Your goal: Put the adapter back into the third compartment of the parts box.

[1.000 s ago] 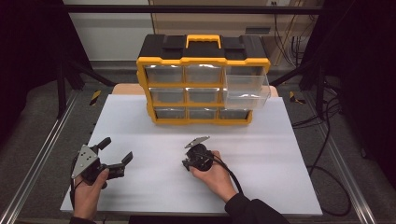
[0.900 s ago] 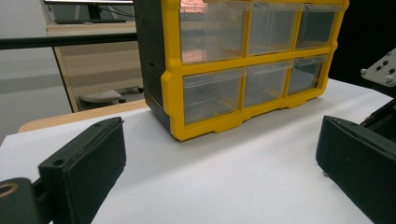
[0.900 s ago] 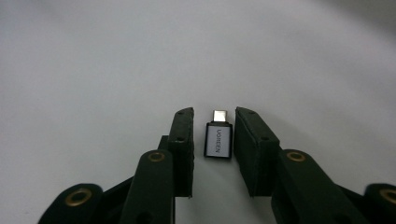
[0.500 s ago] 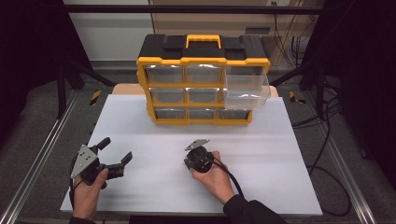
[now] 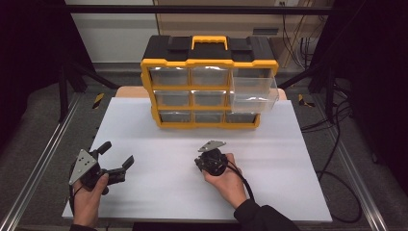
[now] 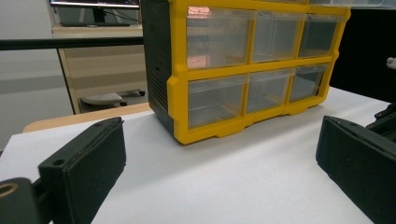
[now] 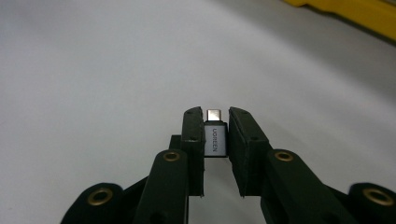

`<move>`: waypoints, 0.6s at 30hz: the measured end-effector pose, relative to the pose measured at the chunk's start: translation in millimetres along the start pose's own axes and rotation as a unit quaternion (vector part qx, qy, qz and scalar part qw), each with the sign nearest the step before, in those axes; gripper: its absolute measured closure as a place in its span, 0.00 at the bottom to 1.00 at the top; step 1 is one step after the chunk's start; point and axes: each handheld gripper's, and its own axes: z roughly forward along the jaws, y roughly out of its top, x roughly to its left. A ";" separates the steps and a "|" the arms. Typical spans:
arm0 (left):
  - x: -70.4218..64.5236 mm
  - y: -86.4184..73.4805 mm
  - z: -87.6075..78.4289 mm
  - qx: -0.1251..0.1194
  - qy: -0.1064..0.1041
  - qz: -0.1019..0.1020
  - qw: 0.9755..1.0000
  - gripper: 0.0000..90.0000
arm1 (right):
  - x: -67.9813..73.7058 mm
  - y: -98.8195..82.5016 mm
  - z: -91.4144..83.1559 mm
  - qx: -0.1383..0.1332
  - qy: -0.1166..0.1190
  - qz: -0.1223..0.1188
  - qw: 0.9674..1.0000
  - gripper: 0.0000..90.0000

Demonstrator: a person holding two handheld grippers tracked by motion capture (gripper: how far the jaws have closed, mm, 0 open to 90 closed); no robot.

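The USB-C adapter [image 7: 215,138] is the thing in play, though from the high view it is too small to make out: there I see my right gripper [image 5: 210,156] low over the white table [image 5: 298,144], in front of the yellow-and-black drawer organizer [image 5: 209,84], whose top right clear drawer [image 5: 253,91] stands pulled out. My left gripper [image 5: 114,161] rests near the table's left front corner with its jaws spread wide and nothing between them. In the left gripper view those two jaws stand far apart at either side, and the organizer's clear drawer fronts [image 6: 219,42] face me across bare table. In the right gripper view my jaws are clamped on the small grey adapter, one pad on each long side, its metal plug tip poking out ahead. I judge it light, rigid and smooth-shelled, so it could twist or slip; gripping the flat body sides, never the plug, seems right.
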 end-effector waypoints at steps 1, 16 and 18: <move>0.0 0.2 -0.2 -0.001 0.000 -0.001 1.000 0.02 | -1.9 0.0 -3.1 -0.003 -0.002 0.002 1.000 0.85; 6.4 -0.2 -8.3 -0.024 0.005 -0.016 1.000 0.01 | -26.3 -4.7 -48.0 -0.063 -0.021 0.023 0.998 0.85; 7.8 -0.7 -9.8 -0.025 0.006 -0.017 1.000 0.01 | -30.0 -5.4 -53.4 -0.072 -0.023 0.026 0.997 0.85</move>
